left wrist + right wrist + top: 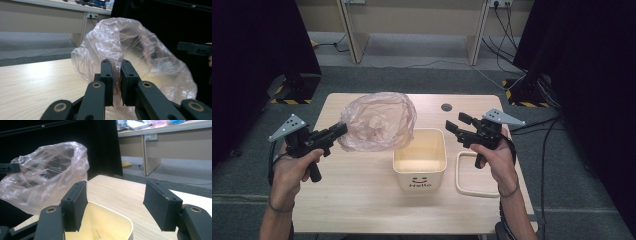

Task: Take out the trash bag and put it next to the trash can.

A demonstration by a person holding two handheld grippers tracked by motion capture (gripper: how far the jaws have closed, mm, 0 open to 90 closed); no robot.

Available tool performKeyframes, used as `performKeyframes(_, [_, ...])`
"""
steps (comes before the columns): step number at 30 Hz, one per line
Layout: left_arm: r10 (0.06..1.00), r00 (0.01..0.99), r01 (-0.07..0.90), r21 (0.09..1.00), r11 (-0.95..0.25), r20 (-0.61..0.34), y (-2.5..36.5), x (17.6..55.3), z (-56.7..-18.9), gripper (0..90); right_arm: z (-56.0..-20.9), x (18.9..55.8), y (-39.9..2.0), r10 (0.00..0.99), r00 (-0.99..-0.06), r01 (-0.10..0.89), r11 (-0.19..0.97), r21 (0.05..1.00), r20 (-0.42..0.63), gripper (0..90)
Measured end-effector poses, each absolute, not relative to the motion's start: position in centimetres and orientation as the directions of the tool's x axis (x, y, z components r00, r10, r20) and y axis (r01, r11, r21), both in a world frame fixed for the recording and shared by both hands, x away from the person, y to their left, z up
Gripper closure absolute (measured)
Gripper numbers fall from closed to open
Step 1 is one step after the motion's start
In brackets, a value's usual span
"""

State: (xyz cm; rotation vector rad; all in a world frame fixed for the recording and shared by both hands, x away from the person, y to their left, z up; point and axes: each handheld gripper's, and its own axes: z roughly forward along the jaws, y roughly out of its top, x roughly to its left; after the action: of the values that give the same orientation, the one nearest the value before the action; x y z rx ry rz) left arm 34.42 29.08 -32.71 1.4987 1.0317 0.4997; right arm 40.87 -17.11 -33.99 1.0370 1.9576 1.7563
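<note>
Plastic bag [379, 121] — mouth gaping rightward — pinched by left gripper [339, 130].

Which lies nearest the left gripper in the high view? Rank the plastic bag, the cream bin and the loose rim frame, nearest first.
1. Plastic bag: pinched in the left gripper.
2. Cream bin: table centre, just under the bag's right edge.
3. Rim frame: flat on the table, right of the bin.

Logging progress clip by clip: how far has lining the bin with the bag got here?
Done: the ring frame lies off the bin, on the table beside it, and the bin looks empty. In hand: the left gripper pinches the plastic bag, held puffed open in the air. Left: the open right gripper hasn't taken the bag, which likely goes into the bin.
</note>
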Motion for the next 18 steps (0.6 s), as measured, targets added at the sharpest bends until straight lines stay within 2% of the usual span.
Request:
performKeyframes(7, [0.830, 0.486, 0.319, 0.940, 0.122, -0.273, 30.4, 34.7, -33.1, 81.6, -34.1, 40.9, -17.2, 0.692, -0.684, 0.304, -0.018, 0.952, 0.231, 35.5])
performKeyframes(12, [0.850, 0.463, 0.308, 0.945, 0.110, -0.250, 30.9, 34.5, -33.1, 81.7, -34.1, 40.9, -17.6, 0.696, -0.679, 0.306, -0.021, 0.952, 0.234, 35.5])
performKeyframes(18, [0.867, 0.438, 0.340, 0.937, 0.087, -0.239, 31.0, 34.6, -34.5, 81.7, -34.2, 40.9, -17.5, 0.693, -0.681, 0.309, -0.019, 0.951, 0.235, 35.5])
